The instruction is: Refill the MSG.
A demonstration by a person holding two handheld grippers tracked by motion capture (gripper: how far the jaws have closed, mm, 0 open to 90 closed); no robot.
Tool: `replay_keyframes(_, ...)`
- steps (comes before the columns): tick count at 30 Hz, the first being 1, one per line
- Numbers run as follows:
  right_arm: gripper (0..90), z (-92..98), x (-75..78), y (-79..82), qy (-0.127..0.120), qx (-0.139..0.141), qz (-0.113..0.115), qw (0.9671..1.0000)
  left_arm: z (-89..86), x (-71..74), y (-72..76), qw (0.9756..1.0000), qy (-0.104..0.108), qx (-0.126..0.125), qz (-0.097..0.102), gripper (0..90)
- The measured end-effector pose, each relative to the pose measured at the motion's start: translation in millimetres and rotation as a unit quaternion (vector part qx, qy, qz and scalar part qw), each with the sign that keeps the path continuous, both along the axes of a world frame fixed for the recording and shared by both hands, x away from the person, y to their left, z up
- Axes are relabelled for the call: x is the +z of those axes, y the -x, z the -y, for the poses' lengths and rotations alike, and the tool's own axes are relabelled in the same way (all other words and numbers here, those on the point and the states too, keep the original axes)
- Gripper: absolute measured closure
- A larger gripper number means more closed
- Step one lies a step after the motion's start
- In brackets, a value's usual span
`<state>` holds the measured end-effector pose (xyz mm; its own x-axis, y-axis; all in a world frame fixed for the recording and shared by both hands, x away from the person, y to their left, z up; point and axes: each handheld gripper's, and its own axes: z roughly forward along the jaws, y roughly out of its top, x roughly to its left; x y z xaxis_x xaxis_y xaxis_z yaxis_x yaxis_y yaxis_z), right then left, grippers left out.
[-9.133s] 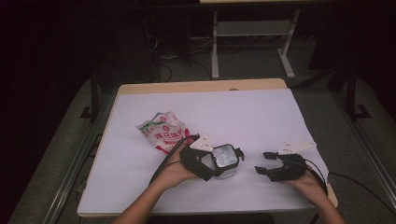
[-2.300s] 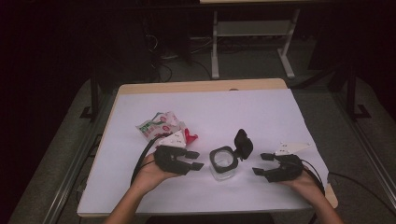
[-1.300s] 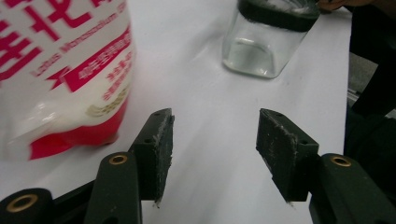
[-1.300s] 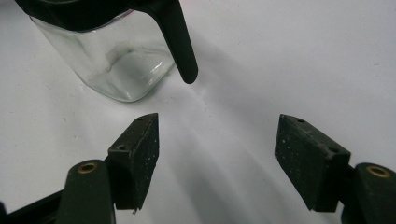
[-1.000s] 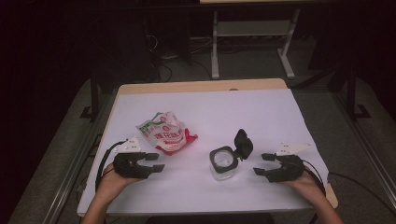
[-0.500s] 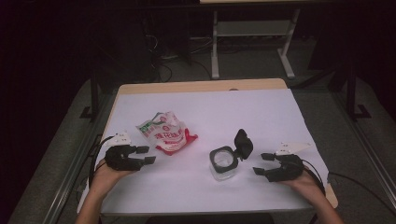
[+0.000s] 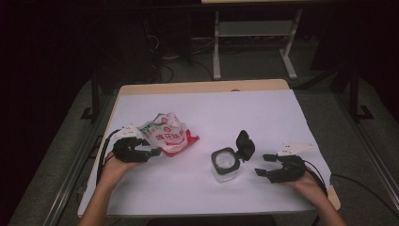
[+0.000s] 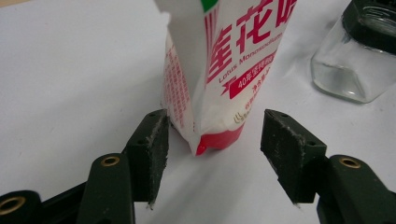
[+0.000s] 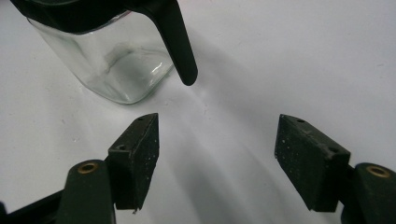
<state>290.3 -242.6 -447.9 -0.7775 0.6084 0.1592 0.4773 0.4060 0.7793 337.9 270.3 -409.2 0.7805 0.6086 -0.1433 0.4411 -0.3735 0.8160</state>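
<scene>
Here my left hand-held gripper point(image 7: 149, 148) lies low over the worktop point(image 7: 263, 113), its jaws parted and having just been opening, with the red bottom corner of the snack bag point(image 7: 165, 136) standing between them. In the left gripper view that bag point(image 8: 219, 74) rises in the gap between the two pads point(image 8: 152, 144); it sits very close to the left pad, and I cannot tell whether they touch, while the right pad stands clear of it. The bag is white with red lettering and a green patch near its crumpled top, and it lies on the left part of the white sheet. Beyond it, toward the middle, stands the square glass jar point(image 7: 223, 165) with a black collar and its black flip lid point(image 7: 245, 143) tilted up and open. My right hand-held gripper point(image 7: 263, 165) rests just beside that jar on its right, jaws parted with nothing between them. In the right gripper view the jar point(image 9: 116, 65) is off to the upper left, apart from the pads, its lid tab hanging down past the glass.
</scene>
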Motion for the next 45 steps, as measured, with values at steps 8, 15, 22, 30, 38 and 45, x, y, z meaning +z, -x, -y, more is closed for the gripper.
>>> replay_keyframes(8,30.4,-0.2,0.2,0.1,0.002,0.001,0.001,1.0000,16.3,5.0,-12.7,0.9998,-0.003,-0.007,0.019,44.6)
replay_keyframes(15,30.4,0.5,-0.5,0.1,0.000,0.001,0.000,1.0000,24.2,-0.5,-18.5,0.9996,0.004,-0.012,0.026,52.0)
replay_keyframes(22,30.5,-0.3,-0.3,0.4,0.001,0.001,-0.001,1.0000,21.4,-0.5,-16.5,0.9992,0.007,-0.008,0.038,63.2)
replay_keyframes(30,30.5,-1.7,-1.4,0.1,0.006,0.003,0.001,1.0000,22.9,-3.7,-18.8,0.9990,0.020,0.002,0.039,79.7)
replay_keyframes(38,30.6,-2.7,-1.6,0.2,0.009,0.006,0.000,0.9999,22.4,-3.2,-19.4,0.9988,0.025,0.002,0.042,89.7)
replay_keyframes(45,30.6,-2.6,-1.6,0.0,0.008,0.005,0.000,1.0000,23.4,-1.3,-18.7,0.9991,0.031,0.007,0.029,88.8)
